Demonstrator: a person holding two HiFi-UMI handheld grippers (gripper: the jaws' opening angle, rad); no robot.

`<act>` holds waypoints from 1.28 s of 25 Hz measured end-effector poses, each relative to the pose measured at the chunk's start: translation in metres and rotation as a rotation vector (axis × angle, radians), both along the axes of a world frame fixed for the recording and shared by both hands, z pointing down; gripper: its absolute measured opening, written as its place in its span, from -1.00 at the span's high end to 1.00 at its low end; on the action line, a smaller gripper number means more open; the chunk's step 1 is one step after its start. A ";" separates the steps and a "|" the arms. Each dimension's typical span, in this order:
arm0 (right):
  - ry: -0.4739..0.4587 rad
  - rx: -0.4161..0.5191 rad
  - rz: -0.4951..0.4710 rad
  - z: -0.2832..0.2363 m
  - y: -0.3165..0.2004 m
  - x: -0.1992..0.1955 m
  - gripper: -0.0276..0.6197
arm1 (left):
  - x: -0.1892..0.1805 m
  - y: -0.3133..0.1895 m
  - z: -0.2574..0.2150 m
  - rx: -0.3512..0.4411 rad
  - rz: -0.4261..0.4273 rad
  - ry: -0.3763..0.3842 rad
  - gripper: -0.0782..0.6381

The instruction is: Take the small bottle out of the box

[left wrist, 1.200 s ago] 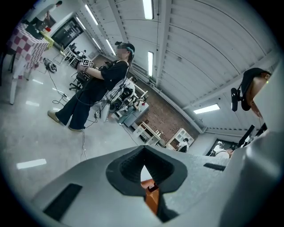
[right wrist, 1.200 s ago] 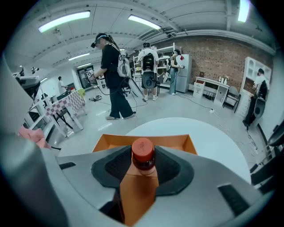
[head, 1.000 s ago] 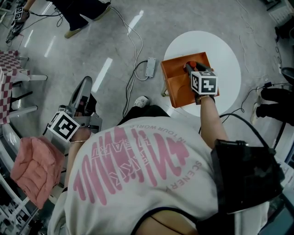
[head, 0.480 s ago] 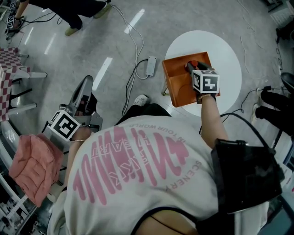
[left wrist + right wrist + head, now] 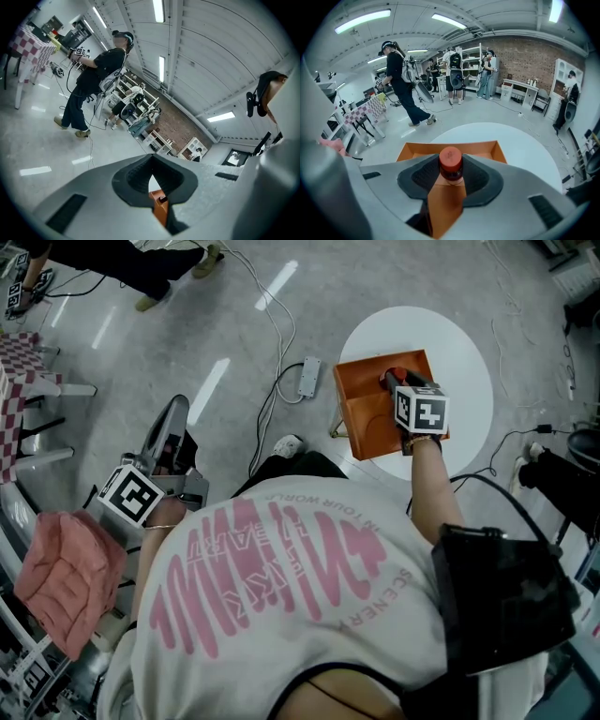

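Note:
An orange open-topped box [image 5: 361, 418] stands on a round white table [image 5: 464, 352]. My right gripper [image 5: 394, 381] reaches down into the box, its marker cube just above the near rim. Between its dark pads [image 5: 480, 177] stands the small bottle [image 5: 451, 165] with a red cap, upright, and both pads lie against it. The box's far wall [image 5: 454, 148] shows behind the cap. My left gripper [image 5: 172, 426] hangs off to the left over the floor, far from the table. Its jaws [image 5: 151, 161] are together with nothing in them.
A white power strip [image 5: 307, 377] and cables lie on the grey floor left of the table. A pink cloth [image 5: 70, 577] sits at the lower left. A person [image 5: 401, 82] stands beyond the table, near a checked table [image 5: 370, 108]. Dark gear [image 5: 567, 479] lies right of the table.

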State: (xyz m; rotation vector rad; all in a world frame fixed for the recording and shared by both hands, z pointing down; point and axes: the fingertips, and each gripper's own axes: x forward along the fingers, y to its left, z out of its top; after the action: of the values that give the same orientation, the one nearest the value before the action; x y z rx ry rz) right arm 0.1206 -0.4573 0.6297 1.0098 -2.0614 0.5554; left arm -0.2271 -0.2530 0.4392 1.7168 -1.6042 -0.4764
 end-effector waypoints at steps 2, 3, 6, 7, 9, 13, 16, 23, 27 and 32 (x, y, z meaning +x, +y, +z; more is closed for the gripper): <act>-0.001 0.001 0.004 0.000 0.001 0.002 0.48 | -0.002 0.002 0.001 -0.002 -0.008 -0.006 0.76; -0.001 0.003 0.006 0.000 0.001 0.002 0.48 | -0.002 0.002 0.001 0.002 -0.009 -0.014 0.76; -0.001 0.015 0.008 -0.003 0.001 0.002 0.48 | -0.004 0.004 0.002 0.004 -0.015 -0.025 0.76; -0.003 0.021 0.008 -0.005 0.000 0.002 0.48 | -0.004 0.005 0.003 -0.001 -0.020 -0.024 0.76; -0.008 0.034 0.005 -0.010 -0.001 0.002 0.48 | -0.004 0.006 0.002 -0.004 -0.021 -0.023 0.76; -0.043 0.034 0.016 -0.017 -0.005 -0.002 0.48 | -0.003 0.004 0.001 -0.004 -0.013 -0.026 0.76; -0.095 0.028 0.062 -0.025 -0.007 0.001 0.48 | 0.000 0.003 0.000 -0.003 0.007 -0.048 0.76; -0.138 0.099 0.118 -0.062 -0.006 0.011 0.48 | 0.002 -0.001 -0.003 0.004 0.019 -0.028 0.76; -0.180 0.131 0.146 -0.086 0.000 0.020 0.48 | 0.012 -0.010 -0.011 0.023 0.063 -0.019 0.76; -0.210 0.144 0.161 -0.110 0.022 0.029 0.48 | 0.026 -0.015 -0.014 0.049 0.071 0.094 0.76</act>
State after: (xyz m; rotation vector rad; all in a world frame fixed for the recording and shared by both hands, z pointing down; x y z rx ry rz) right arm 0.1497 -0.4352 0.5193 1.2563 -2.2427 0.6244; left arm -0.2013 -0.2684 0.4256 1.7546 -1.4712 -0.5574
